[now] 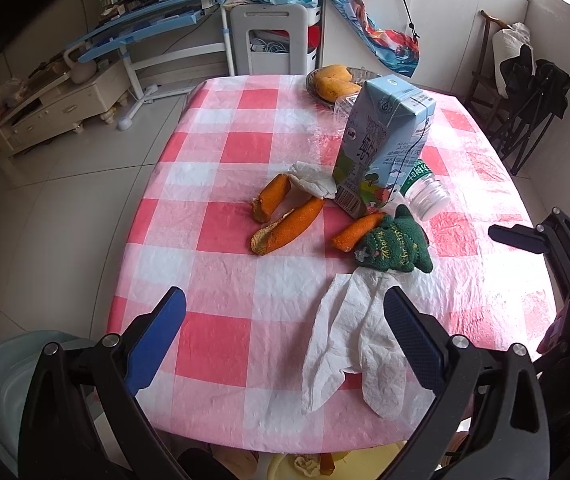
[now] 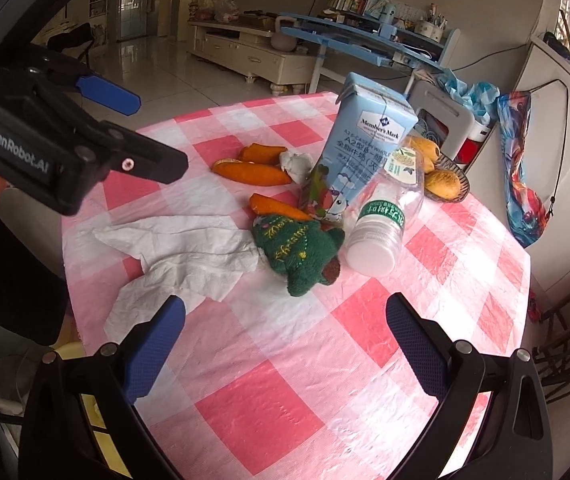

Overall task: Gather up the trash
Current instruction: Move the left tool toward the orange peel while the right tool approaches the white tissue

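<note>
On the pink checked table [image 1: 221,184] lie a crumpled white tissue [image 1: 349,336], three orange peels [image 1: 289,224], a small white tissue wad [image 1: 313,180], a blue milk carton [image 1: 381,144], a plastic bottle on its side [image 1: 425,188] and a green knitted toy [image 1: 397,244]. My left gripper [image 1: 285,320] is open above the near table edge, its right finger over the tissue. My right gripper [image 2: 285,320] is open over bare cloth, short of the toy [image 2: 297,248], tissue [image 2: 189,256], bottle [image 2: 377,232], carton [image 2: 361,148] and peels [image 2: 253,172].
A bowl of yellow fruit [image 1: 337,80] stands at the table's far edge, also in the right wrist view [image 2: 445,184]. A yellow bin [image 1: 305,464] with scraps sits below the near edge. Desk, cabinet and folded chairs [image 1: 525,100] surround the table.
</note>
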{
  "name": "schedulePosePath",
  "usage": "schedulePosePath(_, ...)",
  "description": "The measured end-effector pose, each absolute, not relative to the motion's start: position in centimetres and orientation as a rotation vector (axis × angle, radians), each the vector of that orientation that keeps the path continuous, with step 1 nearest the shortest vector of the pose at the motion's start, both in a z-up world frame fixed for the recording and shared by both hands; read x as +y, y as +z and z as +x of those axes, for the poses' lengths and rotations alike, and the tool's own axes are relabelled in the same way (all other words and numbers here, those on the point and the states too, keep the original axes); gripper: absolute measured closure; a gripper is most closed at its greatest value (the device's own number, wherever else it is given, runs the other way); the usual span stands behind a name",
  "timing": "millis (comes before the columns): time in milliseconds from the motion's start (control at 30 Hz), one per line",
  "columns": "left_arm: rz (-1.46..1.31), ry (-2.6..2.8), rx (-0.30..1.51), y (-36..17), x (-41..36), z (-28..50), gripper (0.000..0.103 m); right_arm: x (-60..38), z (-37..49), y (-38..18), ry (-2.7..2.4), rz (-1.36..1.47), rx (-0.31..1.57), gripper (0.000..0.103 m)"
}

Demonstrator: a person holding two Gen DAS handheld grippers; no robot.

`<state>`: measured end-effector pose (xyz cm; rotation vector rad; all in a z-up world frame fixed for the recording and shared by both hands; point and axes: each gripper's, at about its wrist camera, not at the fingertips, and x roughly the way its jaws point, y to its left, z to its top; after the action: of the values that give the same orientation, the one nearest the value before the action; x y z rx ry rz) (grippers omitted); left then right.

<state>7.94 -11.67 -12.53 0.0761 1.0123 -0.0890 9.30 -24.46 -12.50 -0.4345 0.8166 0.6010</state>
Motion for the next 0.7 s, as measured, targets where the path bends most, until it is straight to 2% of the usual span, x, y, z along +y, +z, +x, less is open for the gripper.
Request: schedulePosePath(700, 0.051, -0.115, 0.996, -11.3, -10.8, 6.8, 0.007, -24.1, 7.7, -13.4, 0.594, -0.322, 0.886, 0.007)
